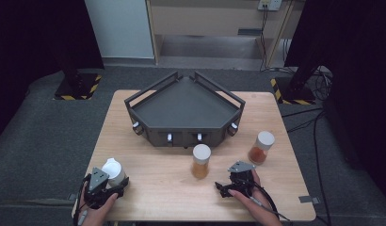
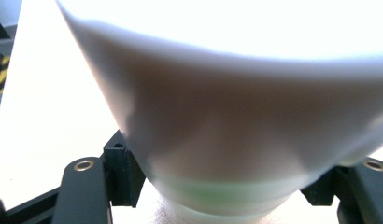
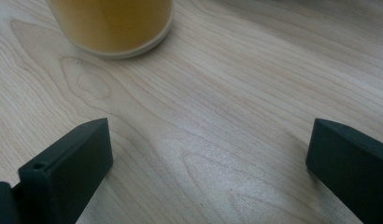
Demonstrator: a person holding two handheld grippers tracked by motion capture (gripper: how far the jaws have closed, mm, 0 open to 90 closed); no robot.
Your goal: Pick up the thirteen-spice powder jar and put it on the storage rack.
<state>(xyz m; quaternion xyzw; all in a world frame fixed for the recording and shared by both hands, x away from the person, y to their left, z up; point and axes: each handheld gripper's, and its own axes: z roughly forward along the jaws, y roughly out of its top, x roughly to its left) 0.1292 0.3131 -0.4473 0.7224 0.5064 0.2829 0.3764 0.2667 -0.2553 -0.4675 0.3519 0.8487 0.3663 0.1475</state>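
At the desk's [image 1: 148, 155] near left corner, the left gripper [image 1: 106, 186] has its fingers clamped on the white-lidded jar [image 1: 113, 170]; lift it straight up, keeping it level. The right gripper [image 1: 229, 186] rests with fingers apart, just short of the orange jar [image 1: 201, 161]

Wooden table [image 1: 153, 183]: tray [image 1: 184, 110], three jars [image 1: 201, 161]

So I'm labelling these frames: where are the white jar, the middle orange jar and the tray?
White jar [image 1: 114, 170], high view, on its lid.
Middle orange jar [image 1: 201, 162], high view, on its body below the lid.
Tray [image 1: 186, 104], high view, on its bare floor.
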